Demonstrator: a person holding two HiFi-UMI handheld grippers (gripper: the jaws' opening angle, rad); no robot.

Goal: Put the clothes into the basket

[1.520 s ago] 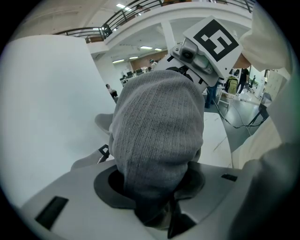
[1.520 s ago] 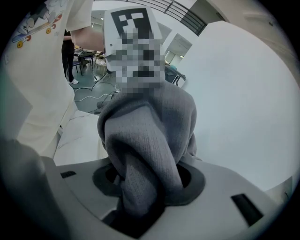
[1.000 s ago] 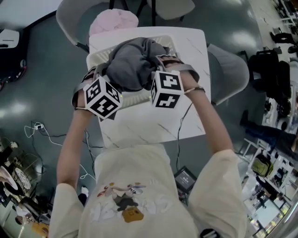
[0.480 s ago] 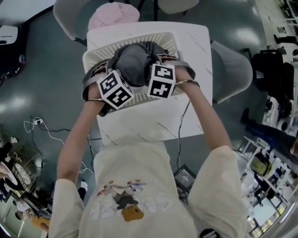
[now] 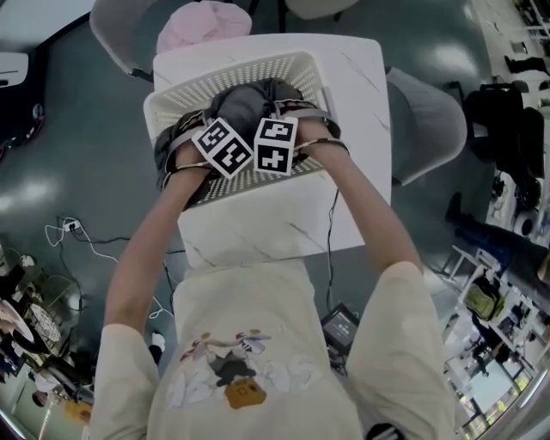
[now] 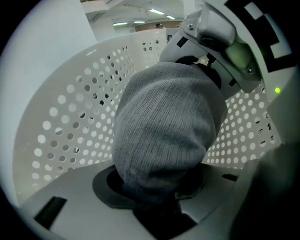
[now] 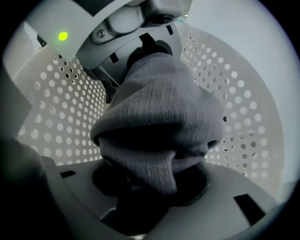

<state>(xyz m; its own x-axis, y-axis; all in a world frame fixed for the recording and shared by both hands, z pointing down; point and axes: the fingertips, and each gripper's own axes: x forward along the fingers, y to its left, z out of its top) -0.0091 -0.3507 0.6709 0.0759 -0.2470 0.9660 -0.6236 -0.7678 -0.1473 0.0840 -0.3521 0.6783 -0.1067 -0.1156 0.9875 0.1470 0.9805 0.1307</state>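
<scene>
in the basket (image 5: 225, 72) — left tool (image 6: 157, 197), right tool (image 7: 140, 197), both tight on grey knitwear (image 6: 164, 126)

Cream short-sleeved T-shirt (image 5: 258, 318) bearing a cartoon print (image 5: 228, 374).

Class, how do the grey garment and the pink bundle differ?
The grey garment is dark, the pink bundle pale. The grey garment is inside the white basket, clamped by the left gripper and right gripper; the pink bundle lies untouched on a chair beyond the table. Both look soft and bunched.
</scene>
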